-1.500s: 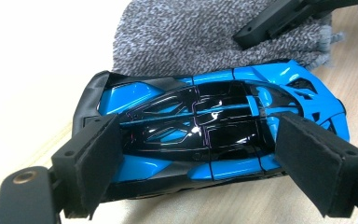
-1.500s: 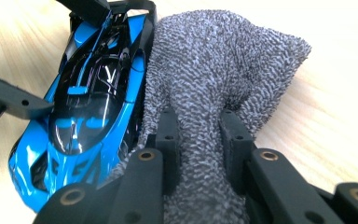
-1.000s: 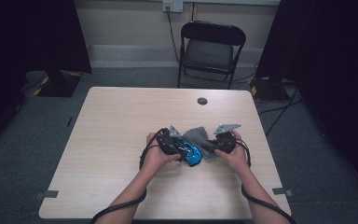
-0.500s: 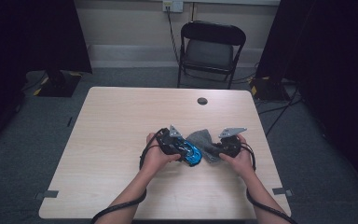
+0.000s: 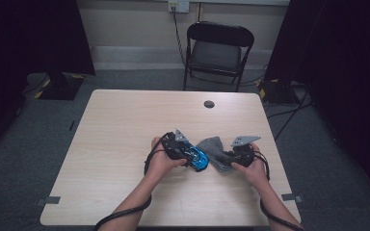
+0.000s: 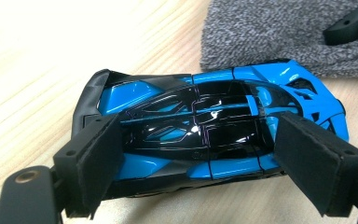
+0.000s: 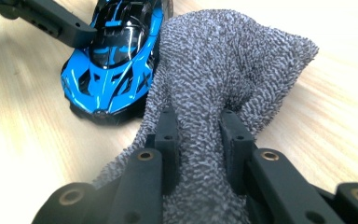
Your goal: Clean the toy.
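— Pale wood table [image 5: 125, 130]: what is gripped at the left?
— The blue toy car [image 6: 205, 121] is clamped by the left gripper [image 6: 214, 163]. Right of the car, touching it, the grey cloth [image 7: 223, 74] is pinched by the right gripper [image 7: 198, 140], which has been drawn slightly away from the car; wiping is judged underway.

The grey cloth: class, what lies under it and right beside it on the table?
The grey cloth rests on the wooden table, bunched in the right gripper. It touches the blue toy car. Whatever lies beneath its folds is covered.
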`<state>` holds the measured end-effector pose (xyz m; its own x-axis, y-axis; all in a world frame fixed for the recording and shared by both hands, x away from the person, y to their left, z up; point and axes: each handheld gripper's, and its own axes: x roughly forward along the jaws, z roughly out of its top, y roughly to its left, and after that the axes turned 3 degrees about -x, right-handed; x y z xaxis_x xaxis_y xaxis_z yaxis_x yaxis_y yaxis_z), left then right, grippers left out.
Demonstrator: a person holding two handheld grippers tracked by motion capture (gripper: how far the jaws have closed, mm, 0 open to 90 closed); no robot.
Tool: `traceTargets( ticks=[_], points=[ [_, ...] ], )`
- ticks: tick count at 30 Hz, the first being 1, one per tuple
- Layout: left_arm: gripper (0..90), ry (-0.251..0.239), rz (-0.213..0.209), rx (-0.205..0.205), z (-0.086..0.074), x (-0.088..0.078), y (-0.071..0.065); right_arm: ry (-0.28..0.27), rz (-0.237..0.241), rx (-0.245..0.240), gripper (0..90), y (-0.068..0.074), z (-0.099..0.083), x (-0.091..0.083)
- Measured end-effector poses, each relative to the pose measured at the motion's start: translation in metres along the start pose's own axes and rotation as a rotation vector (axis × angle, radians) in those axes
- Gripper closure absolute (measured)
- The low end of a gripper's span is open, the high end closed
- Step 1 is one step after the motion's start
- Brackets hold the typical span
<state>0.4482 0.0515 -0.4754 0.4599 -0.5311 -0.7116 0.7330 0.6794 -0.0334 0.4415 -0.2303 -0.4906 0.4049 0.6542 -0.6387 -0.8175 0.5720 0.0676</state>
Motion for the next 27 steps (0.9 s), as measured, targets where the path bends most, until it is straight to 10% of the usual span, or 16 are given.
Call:
traceTargets(
  ticks=[27],
  points=[
    [15.3, 0.008, 0.001, 0.001, 0.001, 0.000, 0.000, -0.010, 0.005, 0.003, 72.4, 0.016, -0.028, -0.030]
  ],
)
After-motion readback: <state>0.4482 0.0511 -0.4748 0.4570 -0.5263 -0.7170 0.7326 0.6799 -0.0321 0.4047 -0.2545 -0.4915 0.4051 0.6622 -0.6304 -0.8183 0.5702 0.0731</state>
